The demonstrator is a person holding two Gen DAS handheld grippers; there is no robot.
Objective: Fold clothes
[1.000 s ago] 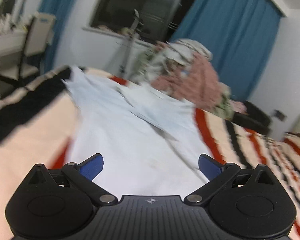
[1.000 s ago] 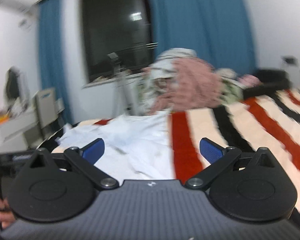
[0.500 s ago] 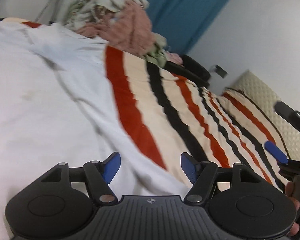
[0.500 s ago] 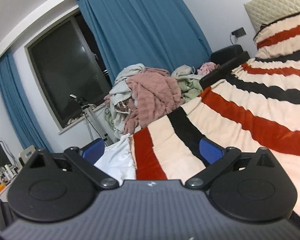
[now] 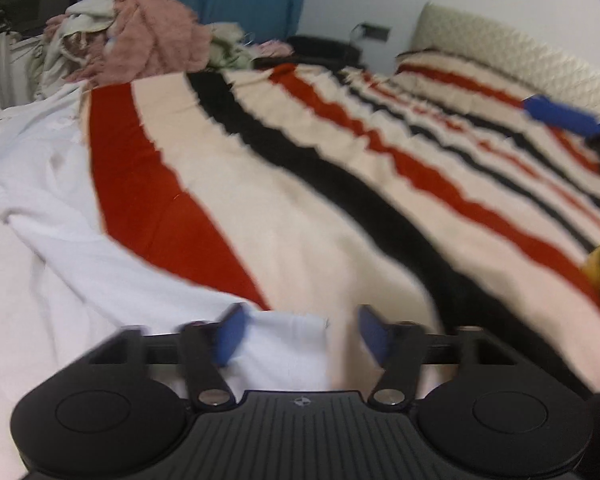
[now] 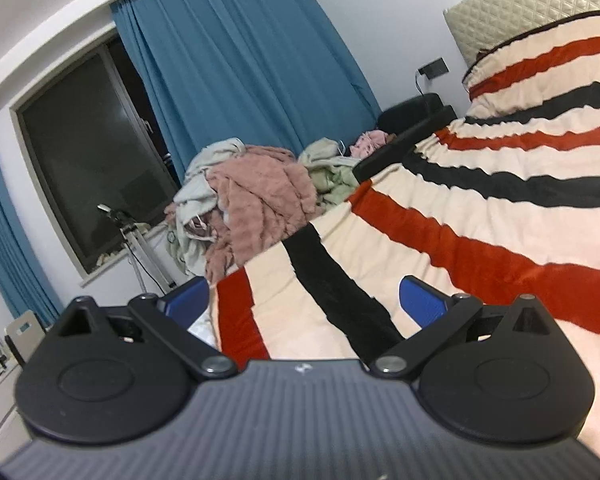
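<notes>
Your left gripper (image 5: 300, 330) sits low over the bed with its fingers apart, a corner of the white shirt (image 5: 60, 240) lying between them; nothing is clamped. The shirt spreads across the left side of the striped blanket (image 5: 300, 200). Your right gripper (image 6: 304, 300) is spread wide over bare blanket. Beyond the bed's far edge a pile of clothes (image 6: 256, 200) sits before blue curtains (image 6: 240, 72) and a dark window (image 6: 88, 152).

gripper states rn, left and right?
Left gripper: jaws open, straddling the white garment corner, not clamped.
Right gripper: jaws open, empty, above the striped blanket.
</notes>
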